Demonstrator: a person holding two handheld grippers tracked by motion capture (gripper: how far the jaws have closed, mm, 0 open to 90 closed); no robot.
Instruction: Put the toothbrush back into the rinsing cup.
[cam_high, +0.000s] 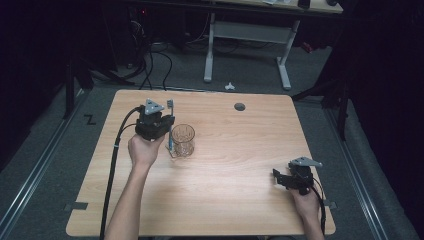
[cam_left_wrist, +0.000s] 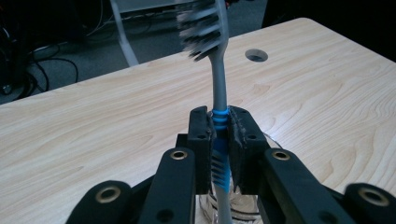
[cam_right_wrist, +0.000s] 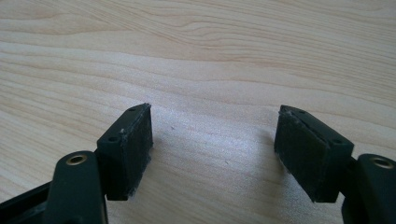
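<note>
Left claw (cam_left_wrist: 220, 135) is clamped on the toothbrush (cam_left_wrist: 218, 84), bristles up, handle end dipping into the glass cup (cam_high: 183, 140) right beneath it. Looks nearly done: only the release remains. Right claw (cam_right_wrist: 215, 154) rests wide, empty, over bare bench (cam_right_wrist: 210, 60).

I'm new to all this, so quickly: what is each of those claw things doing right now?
Left gripper: closed on the toothbrush, held upright by the glass cup.
Right gripper: open, holding nothing, low over the table.
</note>
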